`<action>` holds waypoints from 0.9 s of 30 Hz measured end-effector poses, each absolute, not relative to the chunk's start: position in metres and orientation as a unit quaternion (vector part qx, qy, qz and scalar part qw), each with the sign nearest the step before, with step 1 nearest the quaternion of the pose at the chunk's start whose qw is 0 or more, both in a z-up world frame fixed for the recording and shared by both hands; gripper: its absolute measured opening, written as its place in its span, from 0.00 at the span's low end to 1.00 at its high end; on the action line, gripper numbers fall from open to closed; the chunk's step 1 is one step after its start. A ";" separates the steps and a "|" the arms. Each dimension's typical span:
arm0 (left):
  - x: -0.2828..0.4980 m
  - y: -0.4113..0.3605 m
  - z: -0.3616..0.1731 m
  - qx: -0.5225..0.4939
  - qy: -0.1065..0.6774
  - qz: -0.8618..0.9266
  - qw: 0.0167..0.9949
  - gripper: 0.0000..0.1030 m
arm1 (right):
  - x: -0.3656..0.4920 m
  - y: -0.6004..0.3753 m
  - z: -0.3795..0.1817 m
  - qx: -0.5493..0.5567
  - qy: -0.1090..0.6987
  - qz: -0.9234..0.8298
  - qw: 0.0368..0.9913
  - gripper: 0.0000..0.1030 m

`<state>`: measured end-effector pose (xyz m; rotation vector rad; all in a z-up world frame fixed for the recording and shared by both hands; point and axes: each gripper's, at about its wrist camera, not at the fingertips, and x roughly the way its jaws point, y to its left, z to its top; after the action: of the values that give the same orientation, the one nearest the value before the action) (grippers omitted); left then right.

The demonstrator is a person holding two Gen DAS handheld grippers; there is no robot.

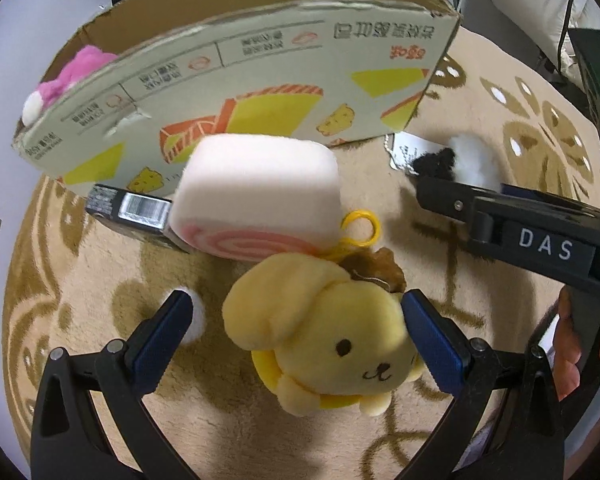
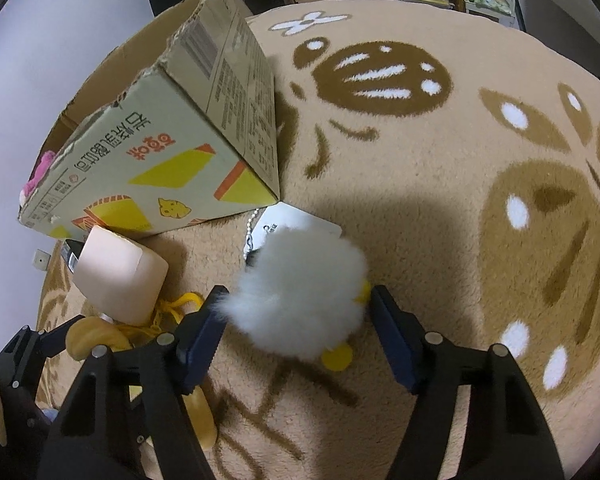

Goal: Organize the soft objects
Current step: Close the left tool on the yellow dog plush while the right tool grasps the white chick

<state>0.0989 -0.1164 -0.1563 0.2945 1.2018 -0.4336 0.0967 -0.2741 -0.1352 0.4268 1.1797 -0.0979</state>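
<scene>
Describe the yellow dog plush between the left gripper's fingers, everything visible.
The yellow dog plush is soft pile fabric with floppy ears, black stitched eyes and mouth, a brown cap and a yellow loop cord. It lies on the beige rug, face up toward the camera, between the open left gripper, near its right finger. The pink swirl cushion sits just behind it.

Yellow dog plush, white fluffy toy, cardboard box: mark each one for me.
yellow dog plush [image 1: 332, 344], left wrist view, on its head above the face.
white fluffy toy [image 2: 300, 300], right wrist view, middle of its fur.
cardboard box [image 1: 260, 80], left wrist view, printed front wall.
</scene>
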 end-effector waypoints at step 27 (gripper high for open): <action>0.079 -0.125 -0.139 0.167 0.524 -0.224 0.805 0.52 | 0.095 -0.276 -0.135 0.194 0.554 -0.054 0.808 0.14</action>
<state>0.0785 -0.1255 -0.1393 0.3581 1.1216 -0.4802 0.0952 -0.2763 -0.1346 0.4143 1.1845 -0.1163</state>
